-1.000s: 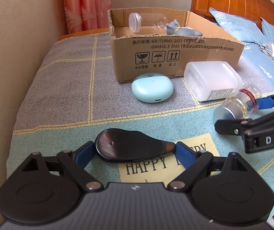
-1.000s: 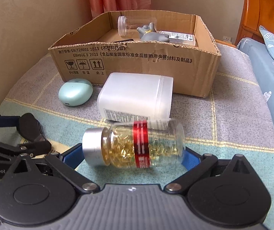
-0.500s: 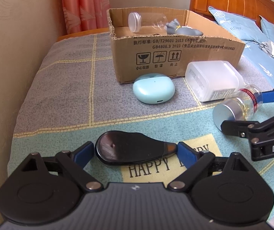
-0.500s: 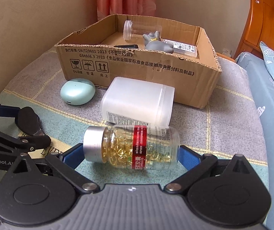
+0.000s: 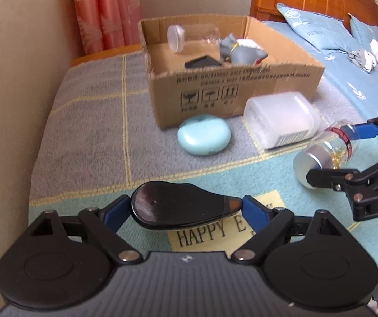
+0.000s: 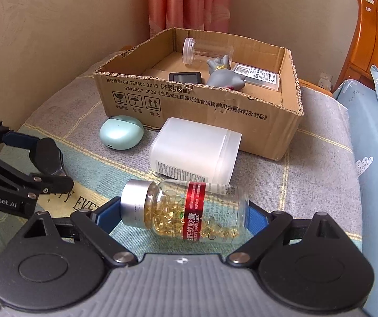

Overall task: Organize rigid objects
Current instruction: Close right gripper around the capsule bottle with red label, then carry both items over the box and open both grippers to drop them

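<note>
Pinching a shiny black case [image 5: 181,210] by its two ends, the left gripper [image 5: 186,211] fingers [image 5: 115,214] hold it just above the blanket [image 5: 83,132]. The right gripper [image 6: 185,212] fingers [image 6: 256,218] have just closed in on a clear bottle of yellow pills [image 6: 186,210], gripping its silver cap and its bottom so it lies sideways and a bit tilted. Just past the bottle lies a white tub [image 6: 194,150] on its side, and beside that a small mint green case [image 6: 121,132]. Behind them sits a cardboard box [image 6: 189,100] with a clear jar [image 6: 206,51], a grey toy [image 6: 224,76] and a dark flat thing [image 6: 185,76] inside.
</note>
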### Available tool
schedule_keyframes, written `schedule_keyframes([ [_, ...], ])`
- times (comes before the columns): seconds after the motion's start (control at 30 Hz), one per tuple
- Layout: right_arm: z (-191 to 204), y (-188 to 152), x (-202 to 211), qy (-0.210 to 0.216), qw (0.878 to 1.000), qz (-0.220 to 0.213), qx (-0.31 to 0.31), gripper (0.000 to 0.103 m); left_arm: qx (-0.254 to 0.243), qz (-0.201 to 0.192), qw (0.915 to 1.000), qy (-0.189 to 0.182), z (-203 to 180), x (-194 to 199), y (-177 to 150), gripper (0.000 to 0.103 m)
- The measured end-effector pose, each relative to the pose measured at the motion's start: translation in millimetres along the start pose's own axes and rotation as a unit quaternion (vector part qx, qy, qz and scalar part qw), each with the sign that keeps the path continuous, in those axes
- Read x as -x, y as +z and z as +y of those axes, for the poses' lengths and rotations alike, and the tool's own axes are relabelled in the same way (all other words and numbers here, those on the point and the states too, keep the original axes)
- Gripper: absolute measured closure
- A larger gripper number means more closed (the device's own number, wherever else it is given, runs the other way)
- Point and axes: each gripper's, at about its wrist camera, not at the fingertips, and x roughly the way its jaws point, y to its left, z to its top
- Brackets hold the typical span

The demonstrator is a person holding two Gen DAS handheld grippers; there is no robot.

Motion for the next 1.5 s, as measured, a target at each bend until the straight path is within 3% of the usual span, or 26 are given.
schedule_keyframes([
  [0.43, -24.7, 37.4, 46.7, 0.002, 0.998, -0.055, 0.041, 0.007, -0.027, -0.082, 0.9963, -0.009, -10.6, 16.7, 109.0, 0.014],
  [0.53, -29.9, 48.8, 48.9, -0.002, 0.997, -0.069, 0.043, 0.007, -0.024, -0.080, 0.9965, -0.011, -12.3, -2.0, 135.7, 0.014],
  [0.77, -43.3, 67.7, 42.4, -0.006, 0.996, -0.077, 0.035, 0.007, -0.009, -0.068, 0.9973, 0.028, -8.9, -45.1, 166.1, 0.009],
  [0.87, -49.0, 72.3, 37.7, -0.005, 0.997, -0.075, 0.028, 0.007, 0.012, -0.070, 0.9968, 0.038, -2.0, -47.5, 166.1, 0.009],
  [1.0, -58.8, 81.8, 28.5, -0.006, 0.997, -0.073, 0.016, 0.007, 0.035, -0.077, 0.9962, 0.020, 1.5, -31.5, 153.1, 0.008],
  [1.2, -72.7, 113.2, 9.2, -0.012, 0.998, -0.067, 0.006, 0.007, 0.025, -0.088, 0.9949, 0.044, -7.8, -2.6, 120.8, 0.006],
  [1.43, -86.7, 157.0, -24.4, -0.016, 0.997, -0.070, -0.009, 0.007, 0.047, -0.094, 0.9933, 0.049, -13.7, 21.0, 79.8, 0.004],
  [1.5, -89.5, 166.5, -29.5, -0.014, 0.997, -0.074, -0.018, 0.002, 0.040, -0.094, 0.9936, 0.049, -18.9, 22.6, 72.5, 0.004],
])
